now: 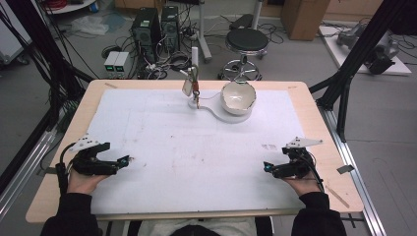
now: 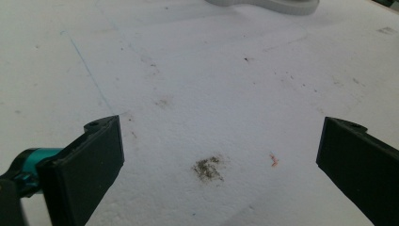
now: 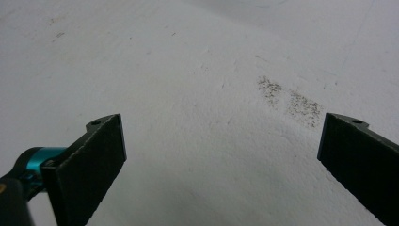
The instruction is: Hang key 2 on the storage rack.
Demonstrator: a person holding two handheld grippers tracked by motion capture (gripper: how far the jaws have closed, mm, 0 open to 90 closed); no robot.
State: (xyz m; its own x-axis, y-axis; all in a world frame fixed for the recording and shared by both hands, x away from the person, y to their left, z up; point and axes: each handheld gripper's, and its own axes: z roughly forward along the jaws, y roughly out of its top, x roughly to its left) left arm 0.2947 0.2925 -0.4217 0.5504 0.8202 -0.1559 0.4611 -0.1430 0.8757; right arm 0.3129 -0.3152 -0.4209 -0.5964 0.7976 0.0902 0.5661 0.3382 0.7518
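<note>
The bowl (image 1: 238,97) stood at the far middle of the table (image 1: 305,98), on a white stand (image 1: 216,114), with a small hook w/ hanging bits (image 1: 193,87) just beside it at 9 o'clock. From the right gripper (image 1: 268,167) it lay at approx. 11 o'clock, from the left gripper (image 1: 127,160) at approx. 1 o'clock; the right one looked somewhat nearer. Both were well apart from it. Fingers of both were wide open, holding nothing, over the bare white sheet (image 2: 197,84).

We see a matt, slightly rough white sheet (image 1: 196,147) on the pale wooden table (image 1: 314,123), and a glossy white bowl (image 1: 238,96) that looks ceramic.
</note>
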